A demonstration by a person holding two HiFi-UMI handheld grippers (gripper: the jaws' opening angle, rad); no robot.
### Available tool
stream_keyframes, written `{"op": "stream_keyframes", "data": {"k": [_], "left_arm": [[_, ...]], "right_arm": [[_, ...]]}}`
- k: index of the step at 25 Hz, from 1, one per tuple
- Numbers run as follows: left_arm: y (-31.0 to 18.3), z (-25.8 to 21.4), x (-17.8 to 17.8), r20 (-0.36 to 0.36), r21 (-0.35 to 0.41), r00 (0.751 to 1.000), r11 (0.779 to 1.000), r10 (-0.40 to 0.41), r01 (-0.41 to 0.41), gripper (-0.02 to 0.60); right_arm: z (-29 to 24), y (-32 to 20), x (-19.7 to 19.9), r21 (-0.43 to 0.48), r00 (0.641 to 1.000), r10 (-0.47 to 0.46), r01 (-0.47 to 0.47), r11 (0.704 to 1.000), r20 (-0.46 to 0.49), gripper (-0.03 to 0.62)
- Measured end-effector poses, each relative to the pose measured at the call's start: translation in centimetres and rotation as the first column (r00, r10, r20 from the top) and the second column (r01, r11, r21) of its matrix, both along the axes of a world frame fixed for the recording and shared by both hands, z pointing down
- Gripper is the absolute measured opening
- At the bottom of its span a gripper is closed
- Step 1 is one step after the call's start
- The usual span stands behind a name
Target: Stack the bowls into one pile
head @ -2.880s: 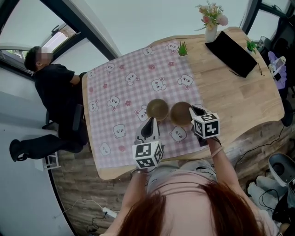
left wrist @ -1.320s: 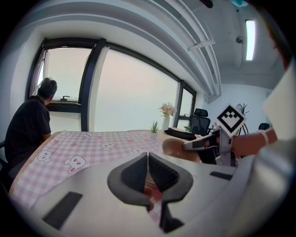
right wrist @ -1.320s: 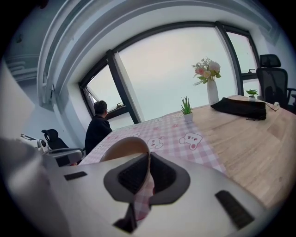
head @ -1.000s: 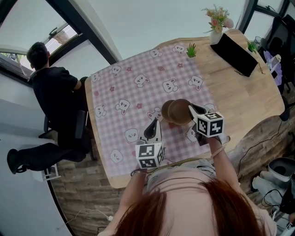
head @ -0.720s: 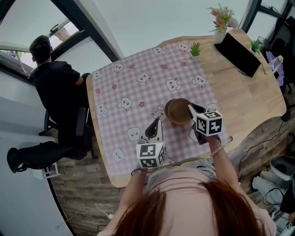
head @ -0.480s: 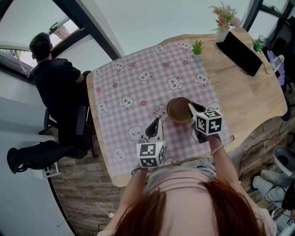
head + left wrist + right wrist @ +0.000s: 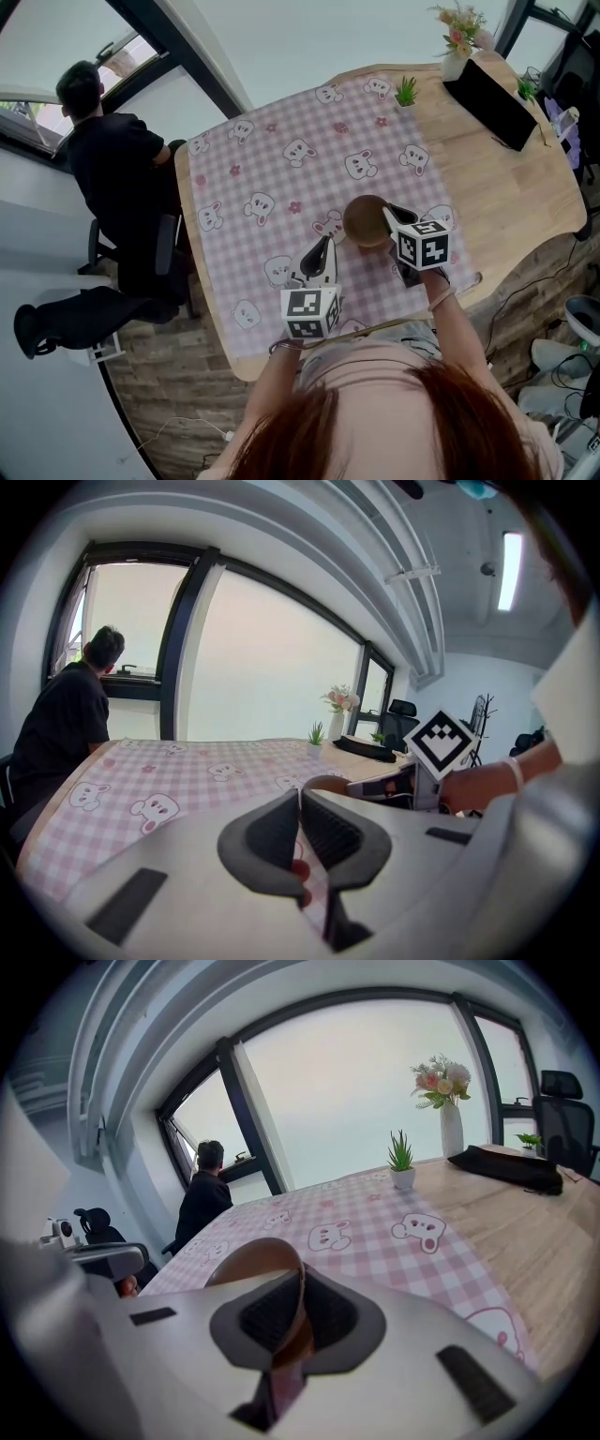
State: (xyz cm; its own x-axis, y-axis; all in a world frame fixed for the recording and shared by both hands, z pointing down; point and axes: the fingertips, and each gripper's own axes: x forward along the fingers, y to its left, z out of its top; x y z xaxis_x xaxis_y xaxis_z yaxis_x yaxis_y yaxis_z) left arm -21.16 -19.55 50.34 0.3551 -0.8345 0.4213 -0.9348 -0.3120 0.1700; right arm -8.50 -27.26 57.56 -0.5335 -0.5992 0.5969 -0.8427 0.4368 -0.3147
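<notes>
A brown bowl sits on the pink checked cloth in the head view. Only one bowl outline shows there; the held bowl covers the second one. My right gripper is shut on the bowl's right rim. The right gripper view shows the rim of this bowl clamped between the pads of the right gripper. My left gripper hovers just left of the bowl, shut and empty. In the left gripper view the jaws of the left gripper meet with nothing between them, and the bowl's edge shows beyond.
A person in black sits at the table's far left side. A flower vase, a small plant and a black flat case stand on the bare wood at the far right. The table's near edge runs just under my grippers.
The right gripper carried its bowl left over the other bowl and lowered it; two overlapping outlines became one. The left gripper stayed put.
</notes>
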Motion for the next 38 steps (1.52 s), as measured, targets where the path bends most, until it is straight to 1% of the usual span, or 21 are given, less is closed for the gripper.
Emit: {"op": "stream_keyframes", "data": {"k": [7,12,15,21,23,26,28,33,38], "left_arm": [[0.9,0.7,-0.9,-0.002,0.000,1.000,1.000,0.006,-0.006,0.015],[0.1,1.2,-0.5,-0.015,-0.021,1.000,1.000,0.002,-0.002,0.015],[0.1,1.4,-0.5,-0.010,-0.019,1.000,1.000,-0.013,0.013,0.015],[0.3,0.9,-0.5,-0.013,-0.005,0.999,0.999,-0.032,0.032,0.015],[0.2,0.8,-0.5,-0.012,0.004,0.999,0.999,-0.035,0.035,0.015],[0.6,0.5,-0.7,-0.015,0.016,0.999,0.999,-0.042,0.042,0.015],[1.1,0.3,-0.9,-0.015,0.019,0.999,0.999,-0.047,0.047,0.015],[2.1,-0.2,-1.1,-0.010,0.031,0.999,0.998,-0.051,0.051,0.015],[2.9,-0.8,-1.2,-0.011,0.044,0.998,0.997,-0.067,0.067,0.015]], "right_arm": [[0.7,0.1,-0.3,0.009,0.999,0.015,-0.015,1.000,-0.031,0.018],[1.4,-1.2,0.8,0.000,0.996,0.032,-0.032,0.999,-0.079,0.021],[1.7,-1.4,1.2,0.009,0.995,0.023,-0.023,1.000,-0.100,0.028],[1.9,-1.4,1.4,0.011,0.994,0.010,-0.009,1.000,-0.111,0.054],[2.0,-1.7,1.3,0.024,0.991,0.003,0.000,1.000,-0.132,0.060],[2.0,-1.7,1.3,0.054,0.981,-0.012,0.023,0.998,-0.193,0.077],[1.8,-1.5,1.2,0.065,0.977,-0.020,0.034,0.997,-0.212,0.083],[1.0,-1.0,1.1,0.094,0.977,-0.016,0.037,0.995,-0.211,0.089],[-0.9,-0.3,1.2,0.159,0.980,-0.014,0.047,0.986,-0.201,0.089]]}}
